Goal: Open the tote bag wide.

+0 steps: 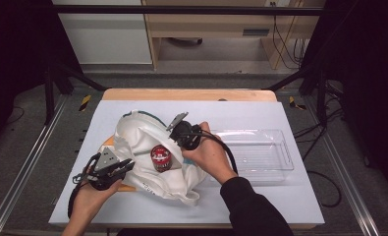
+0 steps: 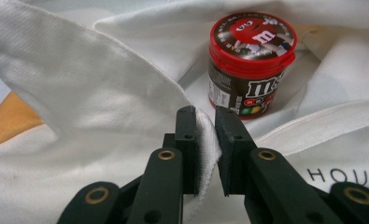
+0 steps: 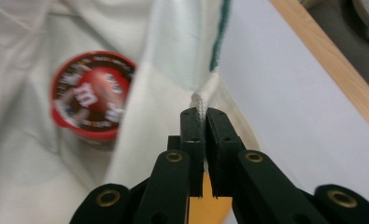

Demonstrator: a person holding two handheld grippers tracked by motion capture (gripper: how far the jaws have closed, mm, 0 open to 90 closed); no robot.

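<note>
**Bright tabletop, dark surround**

Overhead light falls evenly on my tabletop (image 1: 260, 110); the room's left and right edges sink into black. In my right gripper view the red-lidded tub (image 3: 92, 95) blurs, while my tongs (image 3: 204, 114) stay sharp.

A: What is blurred? 
B: The candy tub (image 3: 92, 95) is blurred in the right gripper view.

A: What is cut off? 
B: The bag's lettering (image 2: 344, 176) is cut by the picture's edge.

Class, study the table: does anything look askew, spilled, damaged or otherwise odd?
Nothing is spilled or damaged. The white cloth bag lies crumpled, its edges pinched by the left gripper and right gripper. The M&M's tub stands upright inside, lid on.
</note>
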